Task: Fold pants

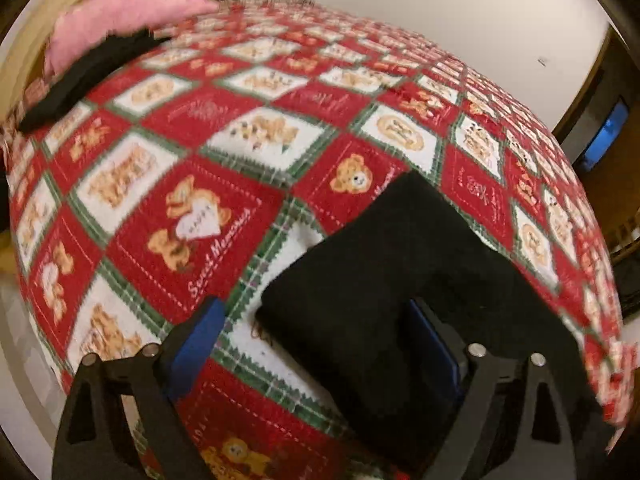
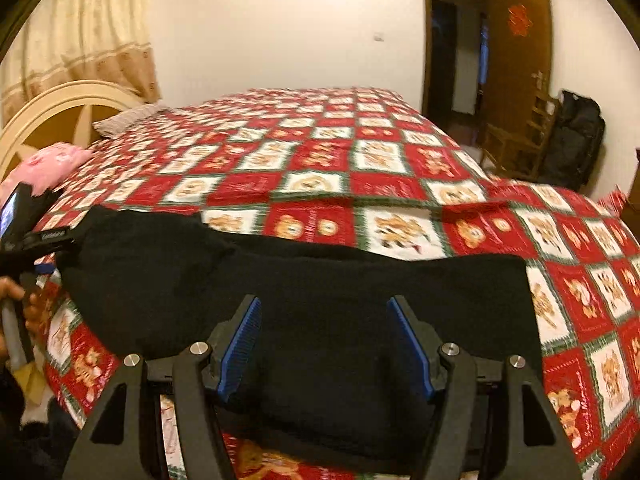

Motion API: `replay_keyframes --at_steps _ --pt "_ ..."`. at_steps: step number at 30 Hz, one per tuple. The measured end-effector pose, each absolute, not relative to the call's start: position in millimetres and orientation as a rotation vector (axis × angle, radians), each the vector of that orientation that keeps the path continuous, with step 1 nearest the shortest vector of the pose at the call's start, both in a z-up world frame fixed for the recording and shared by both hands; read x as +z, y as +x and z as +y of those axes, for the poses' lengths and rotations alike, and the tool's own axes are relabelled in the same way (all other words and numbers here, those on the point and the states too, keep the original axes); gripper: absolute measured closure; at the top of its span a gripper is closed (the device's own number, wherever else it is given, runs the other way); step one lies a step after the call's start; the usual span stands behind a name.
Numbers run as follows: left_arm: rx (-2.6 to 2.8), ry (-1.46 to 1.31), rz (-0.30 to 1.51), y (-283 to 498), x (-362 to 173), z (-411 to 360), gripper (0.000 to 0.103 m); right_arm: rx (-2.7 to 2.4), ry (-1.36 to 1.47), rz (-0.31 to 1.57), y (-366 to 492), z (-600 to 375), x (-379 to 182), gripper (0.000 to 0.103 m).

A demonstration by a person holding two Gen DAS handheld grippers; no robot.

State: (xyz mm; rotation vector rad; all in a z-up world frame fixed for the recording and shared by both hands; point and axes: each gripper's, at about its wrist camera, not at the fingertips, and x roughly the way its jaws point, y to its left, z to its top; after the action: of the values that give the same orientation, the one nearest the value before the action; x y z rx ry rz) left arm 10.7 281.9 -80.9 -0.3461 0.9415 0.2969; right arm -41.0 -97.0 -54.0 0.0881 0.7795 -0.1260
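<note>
The black pants (image 2: pixel 304 304) lie flat across the near part of a bed with a red, white and green teddy-bear quilt (image 2: pixel 320 148). My right gripper (image 2: pixel 325 344) is open, its blue pads wide apart just above the middle of the pants. In the left wrist view, one end of the pants (image 1: pixel 384 288) lies under my left gripper (image 1: pixel 316 344), which is open; its right pad is partly hidden by the black cloth. The left gripper also shows at the far left of the right wrist view (image 2: pixel 24 224), at the pants' left end.
A pink pillow (image 1: pixel 120 16) and a black cloth (image 1: pixel 80 76) lie near the cream headboard (image 2: pixel 60 100). A grey pillow (image 2: pixel 128 118) sits farther back. A wooden chair (image 2: pixel 520 140), a black bag (image 2: pixel 576 140) and an open door (image 2: pixel 520 40) stand right of the bed.
</note>
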Motion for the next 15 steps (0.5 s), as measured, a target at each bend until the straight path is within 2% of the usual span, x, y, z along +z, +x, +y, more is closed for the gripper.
replay_keyframes --at_steps 5,6,8,11,15 --pt "0.315 -0.315 0.938 16 -82 273 0.008 -0.186 0.150 0.852 -35 -116 -64 0.037" --pt "0.311 -0.309 0.932 17 -81 270 0.011 -0.191 0.155 0.862 -35 -117 -65 0.037" --pt "0.286 -0.288 0.916 18 -77 265 0.028 -0.197 0.160 0.868 -36 -118 -67 0.037" --pt "0.257 -0.268 0.907 14 -75 260 0.043 -0.205 0.160 0.862 -39 -119 -65 0.037" --pt "0.251 -0.257 0.895 12 -75 256 0.049 -0.218 0.170 0.857 -41 -121 -63 0.037"
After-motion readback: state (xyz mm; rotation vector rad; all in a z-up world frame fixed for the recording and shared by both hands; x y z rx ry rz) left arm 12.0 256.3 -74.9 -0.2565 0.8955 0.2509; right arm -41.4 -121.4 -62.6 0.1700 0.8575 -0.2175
